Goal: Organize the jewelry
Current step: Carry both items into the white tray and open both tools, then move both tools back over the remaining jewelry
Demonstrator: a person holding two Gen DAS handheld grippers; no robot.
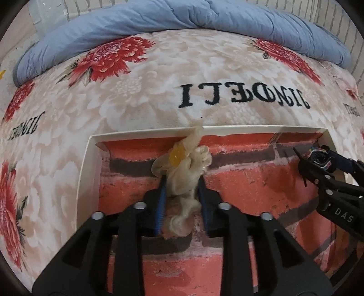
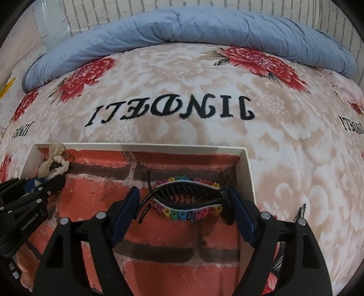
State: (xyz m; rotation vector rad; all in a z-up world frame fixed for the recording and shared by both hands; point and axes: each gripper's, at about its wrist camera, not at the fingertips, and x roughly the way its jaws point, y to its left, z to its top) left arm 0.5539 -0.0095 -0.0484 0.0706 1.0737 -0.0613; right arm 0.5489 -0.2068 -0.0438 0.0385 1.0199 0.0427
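My left gripper is shut on a cream fabric scrunchie with a yellow bead, held over the far left part of a shallow white box lined with red brick-pattern paper. The scrunchie also shows in the right wrist view, with the left gripper below it. My right gripper holds a black banana hair clip with rainbow flower beads crosswise between its fingers, over the box's right side near the rim. The clip and right gripper show at the right edge of the left wrist view.
The box lies on a beige blanket with red flowers and black lettering. A folded blue quilt lies along the far side against a white brick wall.
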